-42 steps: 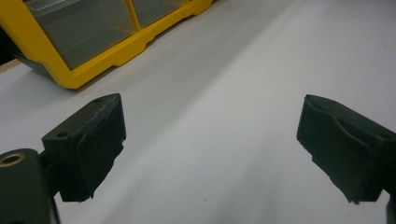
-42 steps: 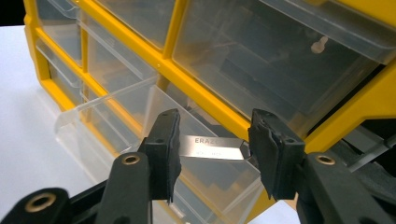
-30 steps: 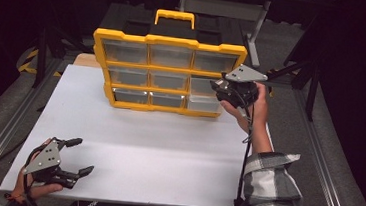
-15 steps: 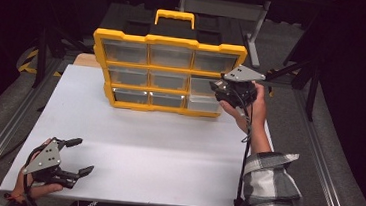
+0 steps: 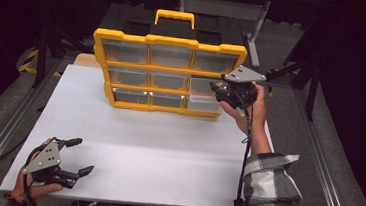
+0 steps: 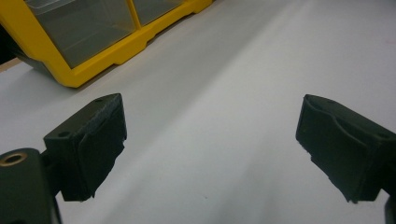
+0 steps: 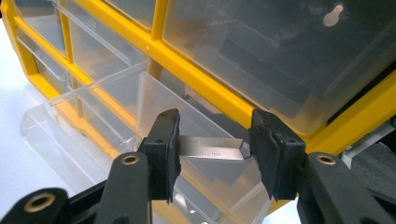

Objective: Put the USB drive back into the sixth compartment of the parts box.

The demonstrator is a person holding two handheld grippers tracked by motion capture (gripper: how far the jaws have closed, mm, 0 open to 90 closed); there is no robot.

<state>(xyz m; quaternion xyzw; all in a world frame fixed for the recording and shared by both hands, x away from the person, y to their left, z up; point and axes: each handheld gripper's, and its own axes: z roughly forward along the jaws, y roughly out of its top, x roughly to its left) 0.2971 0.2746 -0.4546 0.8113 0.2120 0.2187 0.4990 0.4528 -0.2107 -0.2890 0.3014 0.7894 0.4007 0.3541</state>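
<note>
We hold a small flat metal blade (image 7: 212, 147) crosswise between the two black pads of the right tool (image 7: 212, 151), clamped at both ends so it hangs level; in that tool's own view it sits at the lower middle of the frame, right over an open clear drawer (image 7: 154, 140). The grip at the ends looks chosen to keep the flat piece from tipping, so that it can drop straight into the drawer once the pads part. In the high view the right tool (image 5: 224, 92) is at the right of centre, pressed up against the lower right corner of the yellow drawer cabinet (image 5: 171, 42), where the bottom right drawer (image 5: 202, 103) is drawn out toward us. The cabinet stands upright at the far edge of the white table (image 5: 157, 146), its black carrying case and yellow handle behind it. Our left tool (image 5: 78, 156) rests at the lower left of the high view, well apart from the cabinet, its pads spread wide with nothing between them; its own view looks across bare table to the cabinet's yellow base (image 6: 112, 60) at the upper left. We judge it is kept back to leave room. The yellow frame bar just above the open drawer and the drawer's clear front wall crowd the blade, so the way down is narrow.
</note>
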